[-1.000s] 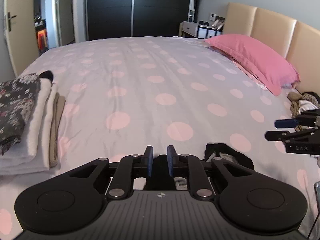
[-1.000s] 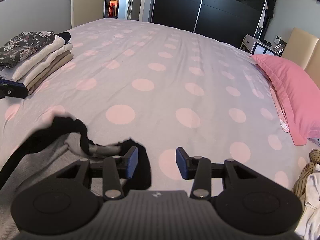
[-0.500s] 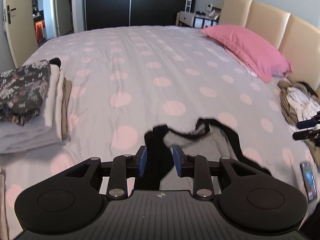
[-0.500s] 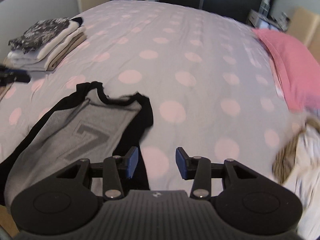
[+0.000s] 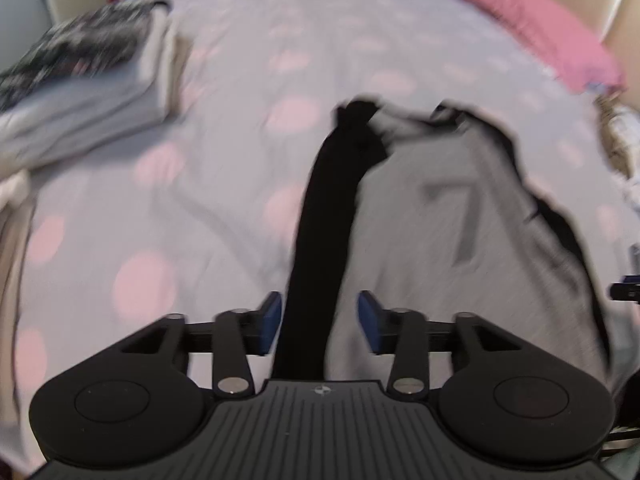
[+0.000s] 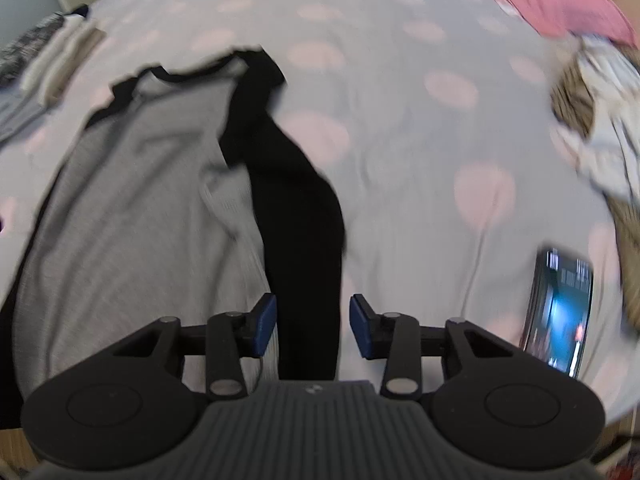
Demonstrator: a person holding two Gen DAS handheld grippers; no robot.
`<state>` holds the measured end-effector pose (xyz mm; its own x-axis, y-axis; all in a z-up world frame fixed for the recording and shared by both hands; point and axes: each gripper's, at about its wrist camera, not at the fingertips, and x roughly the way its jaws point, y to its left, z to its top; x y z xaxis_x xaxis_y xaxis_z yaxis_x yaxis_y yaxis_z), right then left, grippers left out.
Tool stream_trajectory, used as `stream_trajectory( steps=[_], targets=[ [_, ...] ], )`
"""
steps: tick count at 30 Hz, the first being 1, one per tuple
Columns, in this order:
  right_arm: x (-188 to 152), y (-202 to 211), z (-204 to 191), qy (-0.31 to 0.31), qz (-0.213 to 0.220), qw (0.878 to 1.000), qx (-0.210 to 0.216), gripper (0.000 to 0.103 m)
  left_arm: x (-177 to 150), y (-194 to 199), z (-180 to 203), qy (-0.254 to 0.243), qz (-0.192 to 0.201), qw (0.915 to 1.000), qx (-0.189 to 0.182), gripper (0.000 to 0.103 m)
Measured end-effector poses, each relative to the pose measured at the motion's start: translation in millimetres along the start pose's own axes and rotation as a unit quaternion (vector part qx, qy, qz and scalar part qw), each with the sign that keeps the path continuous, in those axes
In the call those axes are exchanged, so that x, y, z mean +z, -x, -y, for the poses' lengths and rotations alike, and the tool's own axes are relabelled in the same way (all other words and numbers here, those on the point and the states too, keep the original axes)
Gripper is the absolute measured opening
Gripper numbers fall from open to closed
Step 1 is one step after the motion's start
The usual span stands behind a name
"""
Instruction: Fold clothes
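Note:
A grey shirt (image 5: pixel 460 216) with black sleeves and a dark "7" lies spread on the spotted bed cover. In the left wrist view its black left sleeve (image 5: pixel 328 220) runs toward my left gripper (image 5: pixel 319 322), which is open with the sleeve lying between its blue pads. In the right wrist view the shirt (image 6: pixel 132 208) lies left of centre, and its black right sleeve (image 6: pixel 304 220) runs between the pads of my open right gripper (image 6: pixel 312 324). Both views are blurred by motion.
A stack of folded clothes (image 5: pixel 80 76) sits at the far left of the bed. A pink pillow (image 5: pixel 540 24) lies at the far right. A heap of unfolded clothes (image 6: pixel 592 104) and a lit phone (image 6: pixel 560 312) lie to the right.
The shirt has been drawn out flat across the bed. Both grippers have pulled back toward the near edge, and the left one has opened wider. Each now has a sleeve between its pads.

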<state>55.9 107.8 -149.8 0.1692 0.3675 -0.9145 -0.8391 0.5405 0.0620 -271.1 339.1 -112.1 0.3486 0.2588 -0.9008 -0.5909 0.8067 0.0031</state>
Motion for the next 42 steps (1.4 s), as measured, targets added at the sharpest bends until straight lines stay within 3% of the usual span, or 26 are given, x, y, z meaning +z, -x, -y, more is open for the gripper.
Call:
stream_trajectory(
  steps=[2,5,9,13,14,16,18,21,23,28,38,42],
  targets=[
    [-7,-5,-1,0.004,-0.001,1.0,0.009,0.042,-14,-11,-3,0.005,-0.028,0.9994,0.019,0.042],
    [-9,-10,3,-0.003,0.009,1.0,0.024,0.044,-28,-25,-12,0.025,-0.055,0.9981,0.013,0.042],
    [-5,-23,11,-0.036,0.001,0.998,0.047,0.044,-33,-34,-19,0.064,-0.066,0.9955,-0.024,0.042],
    [-5,-31,4,-0.025,0.002,0.998,0.049,0.045,-33,-41,-13,0.063,-0.068,0.9955,-0.022,0.042],
    [-5,-31,0,-0.013,0.002,0.999,0.046,0.039,-33,-43,-11,0.06,-0.066,0.9958,-0.019,0.042],
    [-7,-31,-10,0.015,0.004,0.999,0.04,0.031,-33,-44,-6,0.051,-0.064,0.9966,-0.011,0.042],
    [-9,-29,-17,0.039,0.009,0.999,0.03,0.013,-34,-42,-2,0.035,-0.06,0.9975,-0.006,0.037],
    [-9,-25,-19,0.049,0.019,0.998,0.018,0.006,-33,-37,-1,0.033,-0.055,0.9978,-0.015,0.021],
    [-8,-22,-15,0.043,0.028,0.999,0.003,0.005,-32,-36,-4,0.043,-0.054,0.9975,-0.013,0.014],
    [2,-11,7,-0.001,0.046,0.999,-0.025,0.004,-30,-38,-12,0.065,-0.058,0.9961,-0.009,0.013],
    [24,6,54,-0.063,0.07,0.992,-0.086,0.004,-28,-39,-12,0.061,-0.064,0.9961,-0.008,0.013],
    [40,15,69,-0.061,0.088,0.987,-0.123,0.004,-28,-39,-13,0.063,-0.064,0.9959,-0.008,0.013]
  ],
)
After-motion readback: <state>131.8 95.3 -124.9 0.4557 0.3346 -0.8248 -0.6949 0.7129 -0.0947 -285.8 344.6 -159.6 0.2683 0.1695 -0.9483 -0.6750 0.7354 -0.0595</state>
